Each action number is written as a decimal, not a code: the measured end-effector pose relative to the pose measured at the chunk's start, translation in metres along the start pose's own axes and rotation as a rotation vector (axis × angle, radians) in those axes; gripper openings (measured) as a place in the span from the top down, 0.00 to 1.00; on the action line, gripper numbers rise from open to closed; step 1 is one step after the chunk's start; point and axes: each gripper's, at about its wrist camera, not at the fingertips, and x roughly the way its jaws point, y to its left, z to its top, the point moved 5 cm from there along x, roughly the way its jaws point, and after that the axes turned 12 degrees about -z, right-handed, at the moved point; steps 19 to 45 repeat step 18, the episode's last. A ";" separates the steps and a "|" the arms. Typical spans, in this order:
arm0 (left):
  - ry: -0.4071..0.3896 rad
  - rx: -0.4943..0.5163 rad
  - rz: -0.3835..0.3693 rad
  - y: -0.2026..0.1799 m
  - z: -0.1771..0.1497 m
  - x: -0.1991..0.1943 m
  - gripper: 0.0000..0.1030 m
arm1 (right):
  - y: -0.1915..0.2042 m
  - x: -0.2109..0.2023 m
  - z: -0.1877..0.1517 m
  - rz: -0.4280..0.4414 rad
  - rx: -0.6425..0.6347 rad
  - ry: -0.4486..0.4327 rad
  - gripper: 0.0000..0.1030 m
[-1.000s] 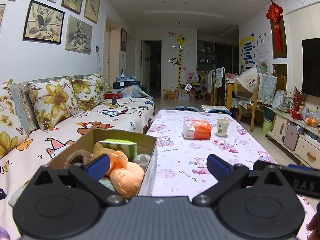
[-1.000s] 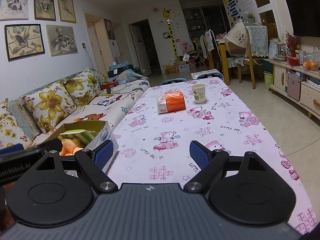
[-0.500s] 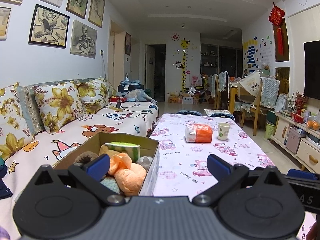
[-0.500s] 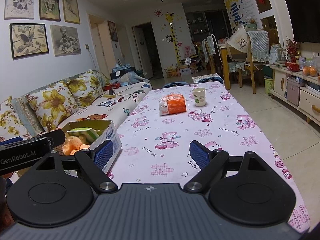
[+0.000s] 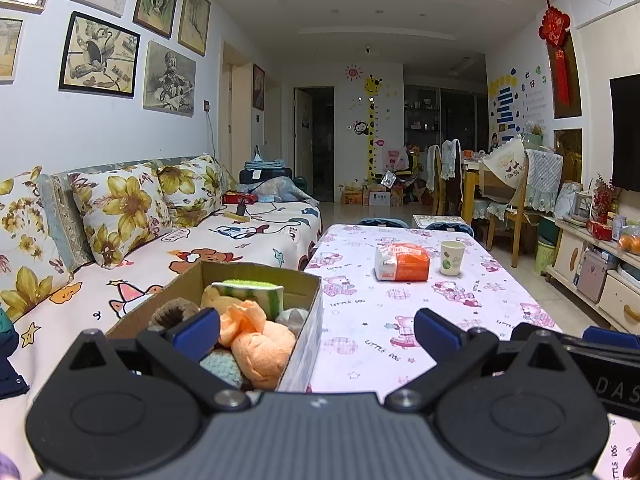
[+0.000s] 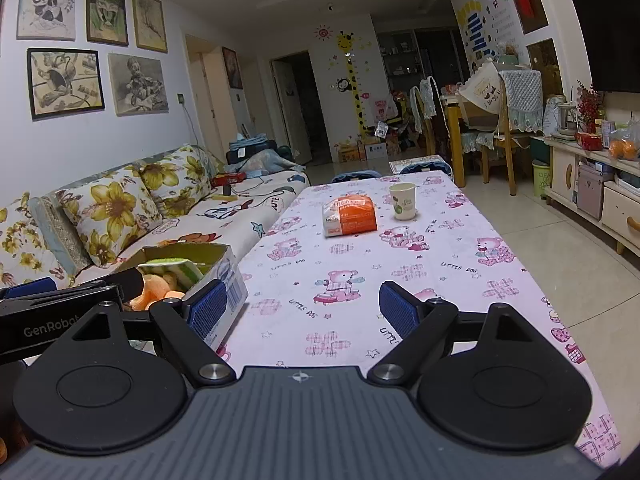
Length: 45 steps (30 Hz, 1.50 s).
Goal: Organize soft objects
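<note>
A cardboard box [image 5: 308, 320] stands at the table's left near edge, next to the sofa. It holds several soft things: an orange plush [image 5: 256, 340], a green and white sponge [image 5: 256, 292], a brown ring [image 5: 172, 312] and a teal piece [image 5: 222, 364]. The box also shows in the right wrist view [image 6: 224, 280]. My left gripper [image 5: 316, 332] is open and empty, held just above the box's near right corner. My right gripper [image 6: 302, 308] is open and empty over the tablecloth, right of the box.
An orange and white tissue pack [image 5: 402, 266] and a paper cup [image 5: 452, 258] stand further along the table [image 5: 400, 320]. A sofa with flowered cushions [image 5: 120, 208] runs along the left. Chairs and a cabinet [image 5: 592, 264] stand at the right.
Both grippers have drawn back and risen slightly, so the box and the table sit lower in both views. Both stay open and empty.
</note>
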 end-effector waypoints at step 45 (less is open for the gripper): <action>0.102 0.020 -0.080 -0.030 -0.027 0.054 0.01 | -0.041 0.041 -0.016 -0.083 0.060 0.100 0.00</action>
